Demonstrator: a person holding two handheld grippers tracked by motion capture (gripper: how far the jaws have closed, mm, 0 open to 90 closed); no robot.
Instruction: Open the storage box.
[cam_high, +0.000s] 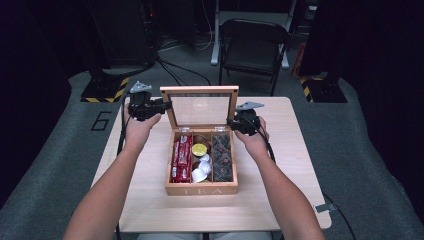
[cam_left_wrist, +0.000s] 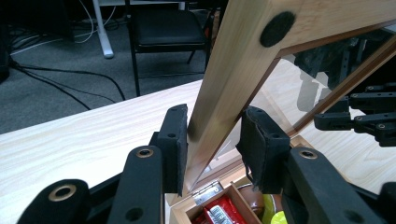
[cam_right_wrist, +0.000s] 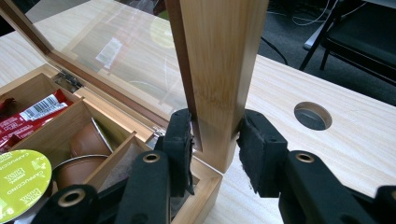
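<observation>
A wooden box (cam_high: 201, 190) sits mid-table with its glass lid (cam_high: 200, 90) standing upright. Inside are red packets (cam_high: 181, 157), a yellow-topped capsule (cam_high: 199, 149), white capsules (cam_high: 201, 171) and dark sachets (cam_high: 221, 155). My left gripper (cam_high: 167, 106) straddles the lid's left frame rail (cam_left_wrist: 219, 107). In the left gripper view (cam_left_wrist: 212, 140), one pad touches the rail and a small gap shows at the other. My right gripper (cam_high: 231, 122) is at the lid's right rail, low near the hinge. In the right gripper view (cam_right_wrist: 215, 140), both pads press the wooden rail (cam_right_wrist: 217, 70).
The light wooden table (cam_high: 290, 150) has bare room around the box and a round cable hole (cam_right_wrist: 313, 115) to the right of the lid. A black folding chair (cam_high: 252, 42) and floor cables lie beyond the far edge.
</observation>
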